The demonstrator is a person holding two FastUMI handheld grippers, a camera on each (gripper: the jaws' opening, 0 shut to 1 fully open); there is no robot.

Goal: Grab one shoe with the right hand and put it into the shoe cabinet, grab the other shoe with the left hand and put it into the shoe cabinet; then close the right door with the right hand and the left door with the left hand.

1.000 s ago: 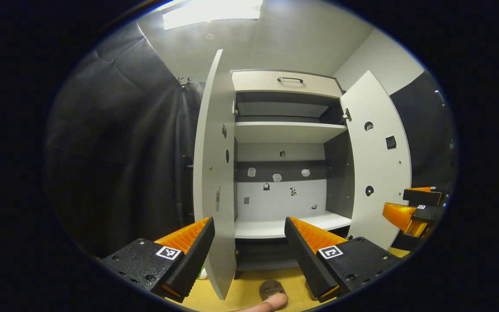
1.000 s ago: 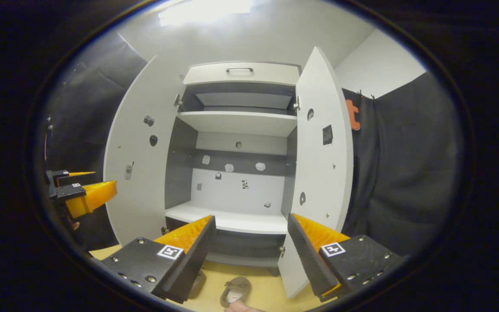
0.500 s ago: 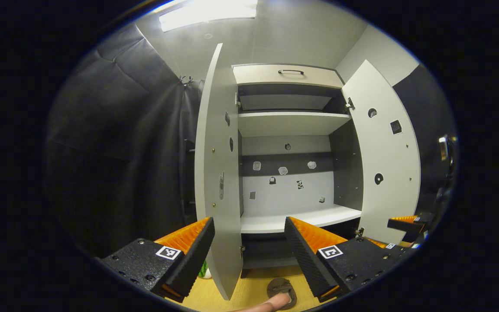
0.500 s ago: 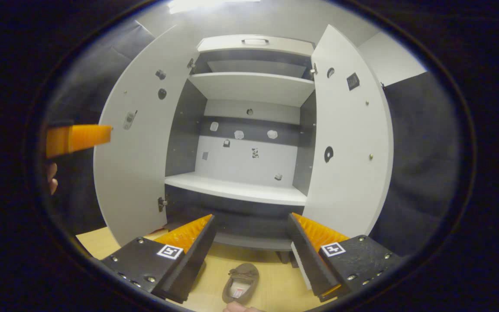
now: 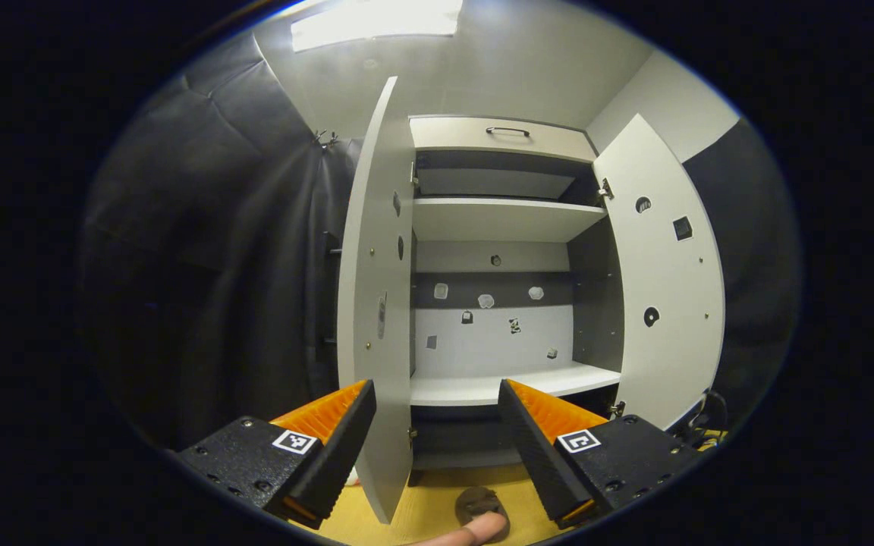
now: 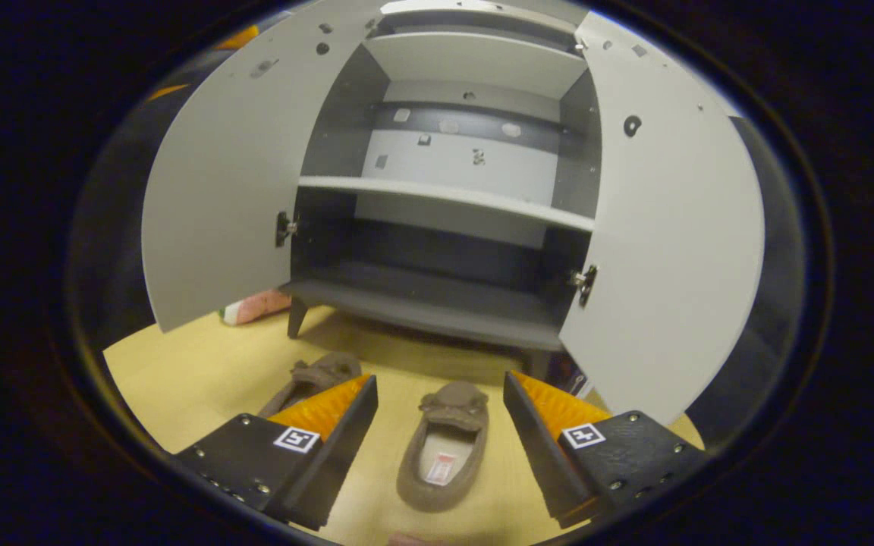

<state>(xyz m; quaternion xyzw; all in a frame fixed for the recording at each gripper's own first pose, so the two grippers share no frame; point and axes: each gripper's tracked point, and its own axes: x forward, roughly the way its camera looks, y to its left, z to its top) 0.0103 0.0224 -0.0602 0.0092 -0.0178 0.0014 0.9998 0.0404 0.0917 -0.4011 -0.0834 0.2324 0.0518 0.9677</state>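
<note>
1. two brown shoes, the near shoe (image 6: 443,447) and the far shoe (image 6: 314,378), lay on the floor (image 6: 179,371) before the cabinet (image 6: 437,296).
2. its two doors, the left door (image 6: 217,174) and the right door (image 6: 672,227), stood open.
3. the right gripper (image 6: 437,425) and the left gripper (image 5: 433,432) both had fingers apart, holding nothing.

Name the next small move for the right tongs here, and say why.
Probably lower the right tongs straight down onto the brown shoe framed between their open fingers. Both shoes lie on the floor in front of the cabinet, the other shoe beside it, and both doors stand open, so nothing has been stowed yet.
</note>
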